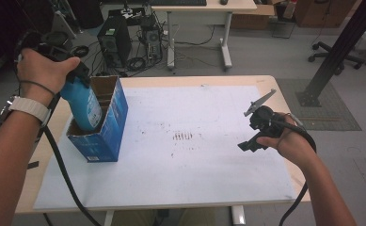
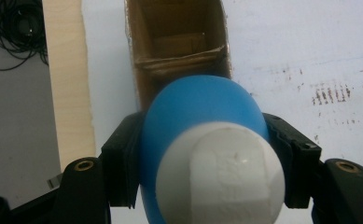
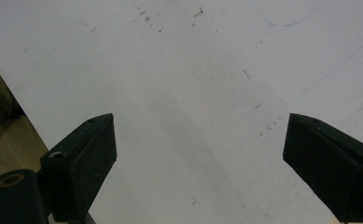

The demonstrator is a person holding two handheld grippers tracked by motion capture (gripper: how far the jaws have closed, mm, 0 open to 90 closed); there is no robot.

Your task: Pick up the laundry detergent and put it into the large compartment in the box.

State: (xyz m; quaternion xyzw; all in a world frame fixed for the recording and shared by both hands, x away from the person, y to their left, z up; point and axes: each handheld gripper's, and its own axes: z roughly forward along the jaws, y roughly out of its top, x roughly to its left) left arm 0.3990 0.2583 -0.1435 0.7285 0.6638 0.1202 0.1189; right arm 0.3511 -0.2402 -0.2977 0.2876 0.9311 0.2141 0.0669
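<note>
A blue bottle [image 1: 84, 106] with a white cap [image 2: 221, 175] hangs tilted in my left gripper [image 1: 79, 77], which is shut on it just below the cap. Its lower end is inside the near compartment of an open blue cardboard box [image 1: 106, 125] at the table's left. In the left gripper view the bottle [image 2: 198, 109] points down at the box's brown inside [image 2: 174, 42], with a cardboard divider across it. My right gripper [image 1: 252, 136] is at the table's right, held over the white sheet [image 3: 193, 70]; its jaws are wide apart with nothing between them.
A white sheet [image 1: 194, 146] covers most of the wooden table [image 1: 284, 89]. Dark smudges [image 1: 183, 136] mark its middle. Beyond the table stand a computer tower [image 1: 115, 42], cables, a second desk [image 1: 218, 28] and a black post [image 1: 340, 47] at the right.
</note>
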